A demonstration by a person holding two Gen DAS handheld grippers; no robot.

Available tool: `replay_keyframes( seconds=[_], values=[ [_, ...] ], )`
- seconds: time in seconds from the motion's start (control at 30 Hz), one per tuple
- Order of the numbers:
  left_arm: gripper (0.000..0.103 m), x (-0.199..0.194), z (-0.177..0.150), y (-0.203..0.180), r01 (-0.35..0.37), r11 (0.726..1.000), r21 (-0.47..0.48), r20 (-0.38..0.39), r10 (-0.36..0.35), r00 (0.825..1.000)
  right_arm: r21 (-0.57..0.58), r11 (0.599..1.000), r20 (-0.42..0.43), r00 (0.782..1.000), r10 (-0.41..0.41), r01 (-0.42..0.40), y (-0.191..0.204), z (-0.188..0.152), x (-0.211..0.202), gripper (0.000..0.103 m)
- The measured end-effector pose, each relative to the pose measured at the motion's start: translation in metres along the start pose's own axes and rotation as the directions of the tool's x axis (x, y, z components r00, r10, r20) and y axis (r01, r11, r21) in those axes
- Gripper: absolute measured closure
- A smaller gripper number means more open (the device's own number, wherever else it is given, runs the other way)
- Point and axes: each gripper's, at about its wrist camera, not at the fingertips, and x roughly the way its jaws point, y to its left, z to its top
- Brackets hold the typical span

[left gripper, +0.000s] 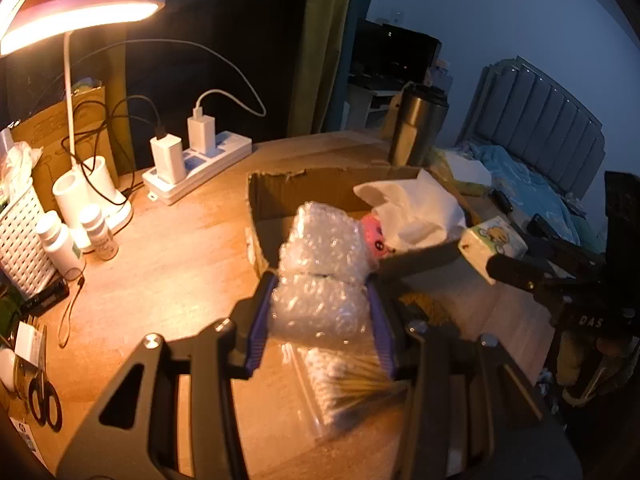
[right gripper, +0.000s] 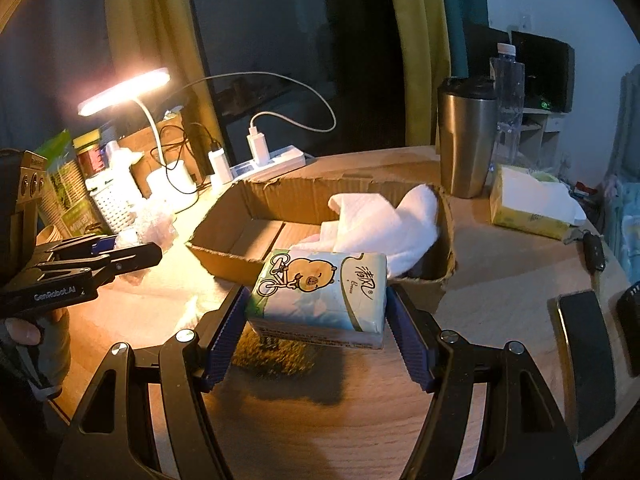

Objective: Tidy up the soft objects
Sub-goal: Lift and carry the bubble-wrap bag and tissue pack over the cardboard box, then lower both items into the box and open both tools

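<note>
**Q:** Where does the sorting stand?

**Me:** Partway, by my read. The cardboard box point(right gripper: 320, 216) at frame centre already holds a white cloth point(right gripper: 384, 220) in its right half and something pink point(left gripper: 376, 236) beside it. Its left half is bare cardboard. Two items are off the bench and not yet in: my left hand-held gripper point(left gripper: 320, 308) pinches a wad of bubble wrap point(left gripper: 324, 268), and my right hand-held gripper point(right gripper: 316, 312) is clamped on a tissue pack point(right gripper: 320, 288), pads pressing both ends.

**Q:** Anything left lying out?

**Me:** A clear bag of cotton swabs point(left gripper: 340, 384) at lower centre of the left view. Whether it counts as soft, I can't say. Same for the yellow tissue box point(right gripper: 528, 204) at right.

**Q:** Room to move?

**Me:** The near box wall is ragged and low; both loads look above it. Open space over the left half. A steel tumbler point(right gripper: 464, 136) stands just behind the right far corner, a power strip point(left gripper: 196, 168) upper left. The two grippers sit near each other, so I judge one goes in at a time.
</note>
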Motion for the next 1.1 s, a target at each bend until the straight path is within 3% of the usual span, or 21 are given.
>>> replay_keyframes(
  seconds=[0.53,0.93,1.1],
  values=[
    [0.058,0.034,0.031,-0.005,-0.025,1.000,-0.015,0.002,0.025,1.000,0.017,1.000,0.011,1.000,0.000,-0.001,-0.030,0.017,0.007,0.030],
    [0.056,0.072,0.040,-0.001,-0.071,0.997,-0.013,-0.049,0.070,0.996,0.031,0.999,0.002,1.000,0.005,-0.005,-0.037,0.023,0.020,0.030],
    [0.051,0.081,0.039,0.006,-0.087,0.996,-0.035,-0.079,0.084,0.993,0.021,1.000,-0.006,1.000,0.007,-0.007,-0.034,0.029,0.027,0.030]
  ],
)
